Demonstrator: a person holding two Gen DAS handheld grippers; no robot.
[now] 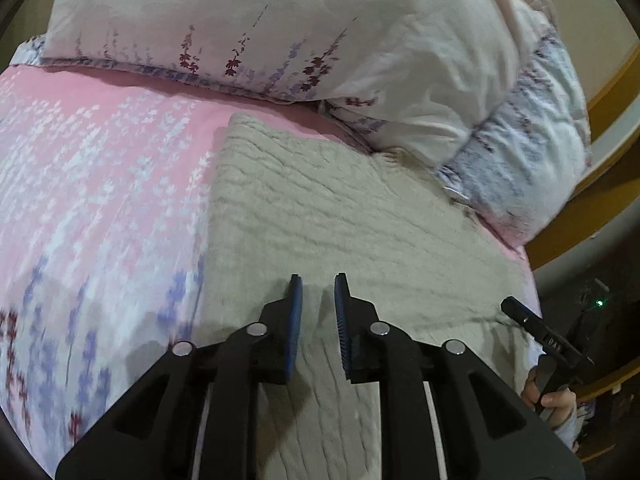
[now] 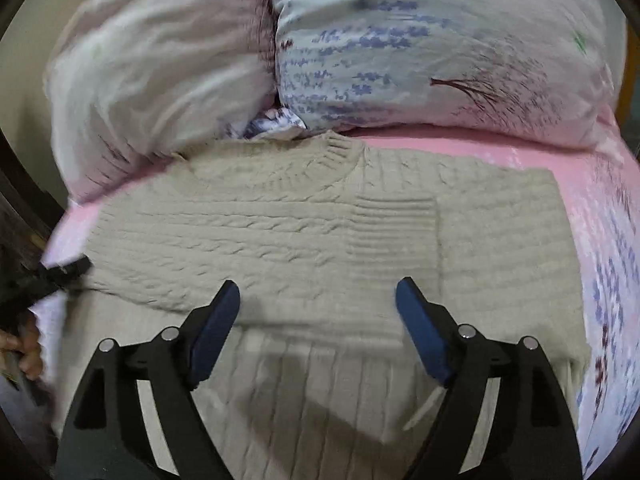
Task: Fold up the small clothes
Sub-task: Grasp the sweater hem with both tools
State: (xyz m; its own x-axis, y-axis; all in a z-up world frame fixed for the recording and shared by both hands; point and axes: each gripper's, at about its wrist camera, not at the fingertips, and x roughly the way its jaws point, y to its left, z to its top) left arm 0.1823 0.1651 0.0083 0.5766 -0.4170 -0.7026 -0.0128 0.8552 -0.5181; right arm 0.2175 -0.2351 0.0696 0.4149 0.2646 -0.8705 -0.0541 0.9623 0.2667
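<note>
A beige cable-knit sweater (image 1: pixel 340 200) lies flat on the bed. In the right wrist view the sweater (image 2: pixel 260 220) shows its round collar (image 2: pixel 340 148) at the far side, and a sleeve is folded across the chest with its ribbed cuff (image 2: pixel 394 220) near the middle. My left gripper (image 1: pixel 318 280) hovers over the knit near its left edge, its blue pads a narrow gap apart with nothing between them. My right gripper (image 2: pixel 318 284) stands wide open above the lower body of the sweater, holding nothing.
Two floral pillows (image 2: pixel 440 40) (image 2: pixel 160 60) lie just behind the collar. The pink flowered sheet (image 1: pixel 100 180) spreads to the left of the sweater. A wooden bed frame (image 1: pixel 612 92) runs along the right. A person's hand (image 1: pixel 552 400) holds the other tool at the bed's edge.
</note>
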